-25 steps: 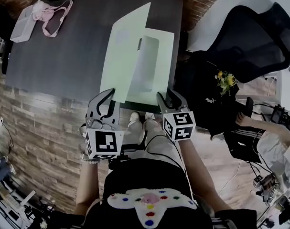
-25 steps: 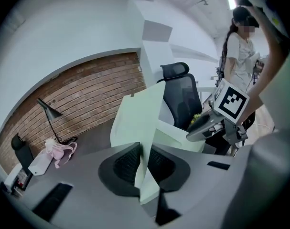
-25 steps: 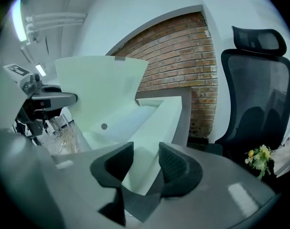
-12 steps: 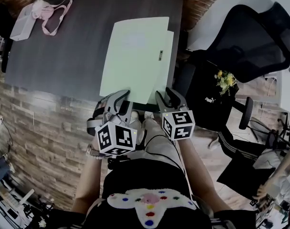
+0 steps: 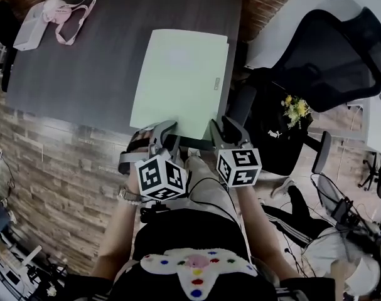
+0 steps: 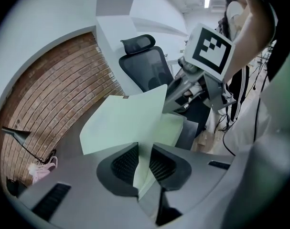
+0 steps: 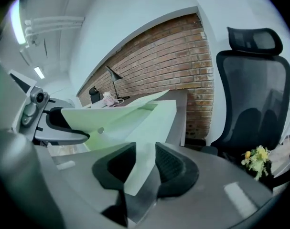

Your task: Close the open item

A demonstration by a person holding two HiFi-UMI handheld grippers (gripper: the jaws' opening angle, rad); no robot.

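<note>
A pale green folder (image 5: pixel 181 80) lies flat and closed on the dark table (image 5: pixel 83 74). At its near left corner is my left gripper (image 5: pixel 161 130). In the left gripper view the cover's thin edge (image 6: pixel 144 168) runs between the left gripper's (image 6: pixel 145 154) jaws, which are opening and stand slightly apart. My right gripper (image 5: pixel 226 128) is at the near right corner. Seen in the right gripper view, that corner of the folder (image 7: pixel 135 120) sits between the right gripper's (image 7: pixel 145 152) wide jaws, which are closing with a gap still showing.
A white box (image 5: pixel 28 31) and a pink strap (image 5: pixel 69 19) lie at the table's far left. A black office chair (image 5: pixel 331 52) and a dark bag with yellow flowers (image 5: pixel 295 107) stand to the right. A brick wall (image 5: pixel 58 168) lies below the table's near edge.
The folder's cover, raised a second ago, has come down flat. My left gripper has moved right and down with it to the near edge. The right gripper has barely moved.
</note>
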